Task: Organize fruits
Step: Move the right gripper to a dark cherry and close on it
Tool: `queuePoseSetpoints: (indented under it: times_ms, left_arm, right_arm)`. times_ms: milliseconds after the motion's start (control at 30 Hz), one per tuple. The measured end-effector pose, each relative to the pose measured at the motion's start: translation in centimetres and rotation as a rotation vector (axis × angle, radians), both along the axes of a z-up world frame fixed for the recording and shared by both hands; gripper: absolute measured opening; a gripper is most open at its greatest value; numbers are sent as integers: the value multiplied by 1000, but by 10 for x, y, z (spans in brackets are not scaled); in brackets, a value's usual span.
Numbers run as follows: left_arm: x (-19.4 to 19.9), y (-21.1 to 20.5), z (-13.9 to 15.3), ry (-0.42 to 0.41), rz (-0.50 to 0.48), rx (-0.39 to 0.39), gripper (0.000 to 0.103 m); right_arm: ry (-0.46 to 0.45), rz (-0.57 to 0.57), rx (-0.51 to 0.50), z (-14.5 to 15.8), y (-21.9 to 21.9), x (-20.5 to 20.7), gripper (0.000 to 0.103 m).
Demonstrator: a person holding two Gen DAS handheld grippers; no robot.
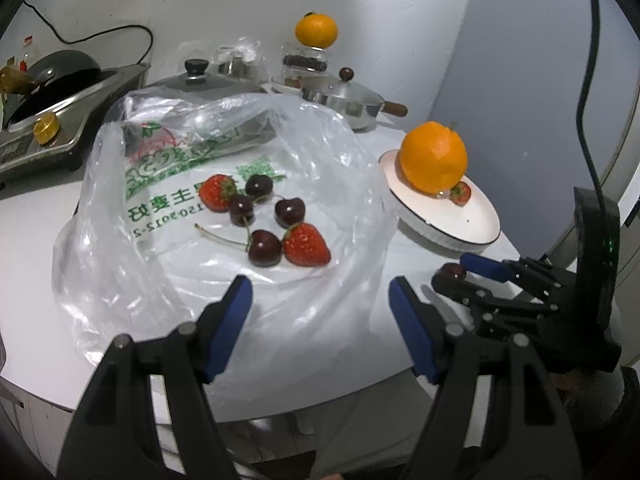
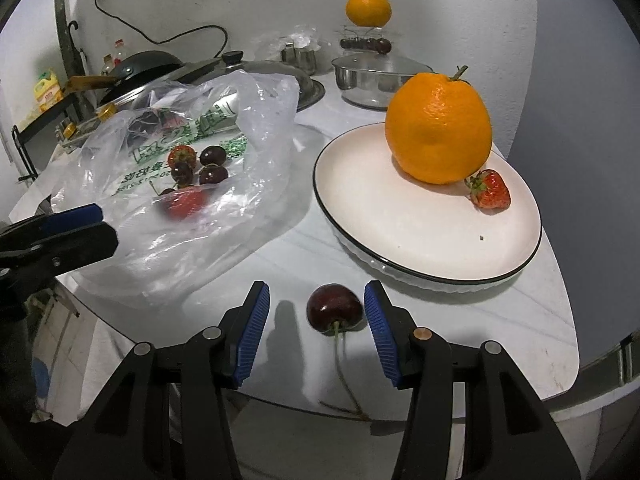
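One cherry [image 2: 335, 309] near table [image 2: 500, 320] edge — right gripper [image 2: 316, 334] fingers [image 2: 378, 330] apart

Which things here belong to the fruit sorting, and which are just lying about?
Job: plate holding large orange and strawberry; loose cherry between the open right gripper; bag of fruit.
Bystanders: lidded pot, stove, wok.

White table [image 2: 304, 240] carries plastic bag [image 2: 224, 216], plate [image 2: 400, 236], loose cherry [image 2: 334, 309].

The plastic bag [image 1: 168, 184] bears mirrored green print: Chinese characters "主要好" and digits "150-9012-2".
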State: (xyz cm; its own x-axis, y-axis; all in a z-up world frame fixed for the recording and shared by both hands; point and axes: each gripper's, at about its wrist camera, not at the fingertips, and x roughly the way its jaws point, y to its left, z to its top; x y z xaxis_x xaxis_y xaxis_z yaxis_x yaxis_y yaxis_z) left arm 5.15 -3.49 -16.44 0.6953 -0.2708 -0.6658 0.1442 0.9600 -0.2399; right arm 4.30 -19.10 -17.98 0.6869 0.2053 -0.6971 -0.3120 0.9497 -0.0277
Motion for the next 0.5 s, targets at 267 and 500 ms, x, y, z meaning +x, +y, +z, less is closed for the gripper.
queuePoseSetpoints:
  times_ms: [267, 500]
  left_arm:
    - [1, -3, -1, 5, -5, 6, 72]
    - [4, -9, -1, 11, -11, 16, 72]
  right_arm:
    - [14, 1, -9, -9, -6, 4, 49]
    - [15, 22, -8, -11, -5, 5, 34]
